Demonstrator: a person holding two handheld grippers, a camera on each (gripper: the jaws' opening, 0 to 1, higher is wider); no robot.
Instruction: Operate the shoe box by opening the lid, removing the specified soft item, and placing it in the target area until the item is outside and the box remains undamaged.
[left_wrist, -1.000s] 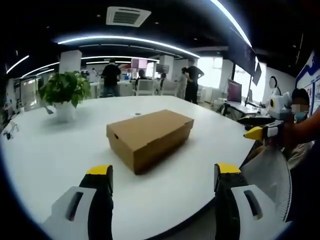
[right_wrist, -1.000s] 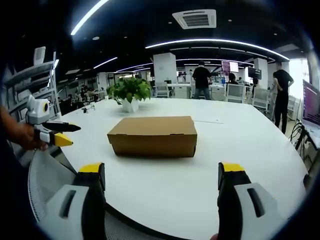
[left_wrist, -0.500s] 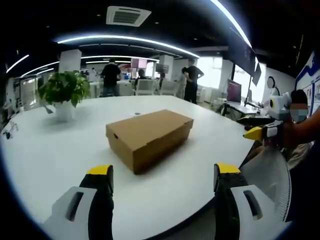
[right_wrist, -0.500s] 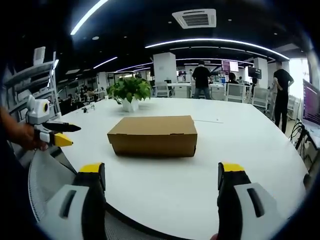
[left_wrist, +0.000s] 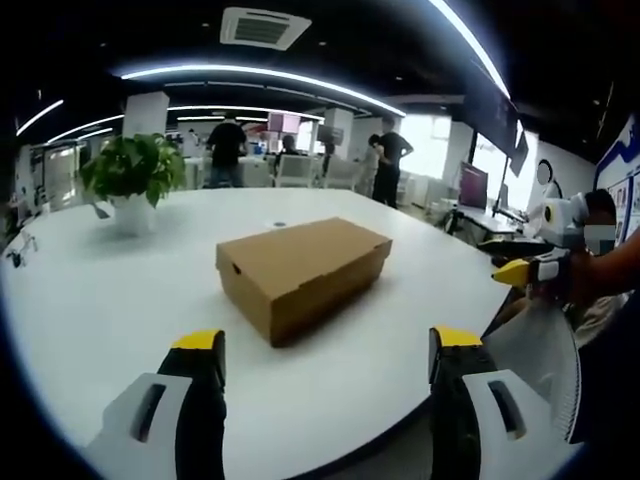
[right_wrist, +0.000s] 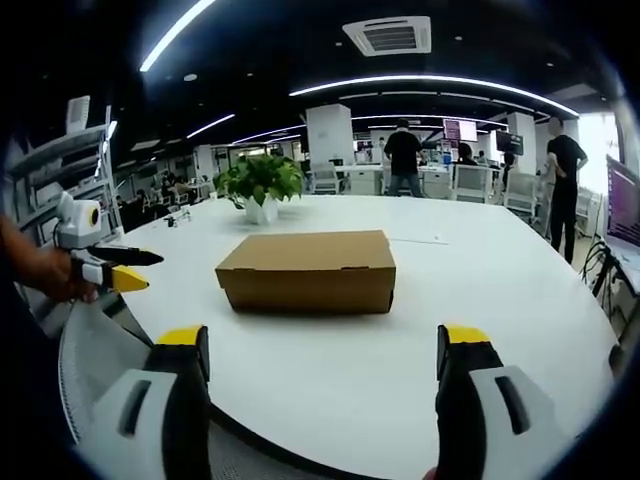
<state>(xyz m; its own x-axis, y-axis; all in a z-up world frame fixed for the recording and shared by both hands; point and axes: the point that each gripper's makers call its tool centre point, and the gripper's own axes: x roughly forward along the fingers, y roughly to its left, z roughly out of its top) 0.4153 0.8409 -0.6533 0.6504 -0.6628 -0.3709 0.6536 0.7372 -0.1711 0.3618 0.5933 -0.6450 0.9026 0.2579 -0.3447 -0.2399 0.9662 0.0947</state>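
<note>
Cardboard shoe box (left_wrist: 302, 275) lying closed near the middle of white round table (left_wrist: 90, 290), lid down, long side facing the right gripper view, one corner turned toward the left gripper view. Plain brown, unprinted, edges crisp, no dents or tears visible. Small dark notch on the short end panel in the left gripper view, likely a finger hole. Contents hidden; soft item not visible.

Left gripper (left_wrist: 322, 350) held at the near table edge, jaws spread wide, grasping nothing. Right gripper (right_wrist: 322, 345) likewise at the near edge, jaws released and empty, well apart from the box. Each gripper visible in the other's view, held in a hand (right_wrist: 52, 272) off to the side.

Step in hand, judged: approach for lid opening, not yet begun. Recommended: steady the base with one gripper low on a side wall, light pressure only, to avoid crushing the card. Catch the lid's front lip with one jaw tip of the other gripper and lift slowly upward, hinging toward the far side. Avoid pinching lid and base together. Avoid dragging the box across the smooth top.

Potted plant (right_wrist: 260, 185) standing on the far part of the table, well apart from the box. People standing in the far office background.
</note>
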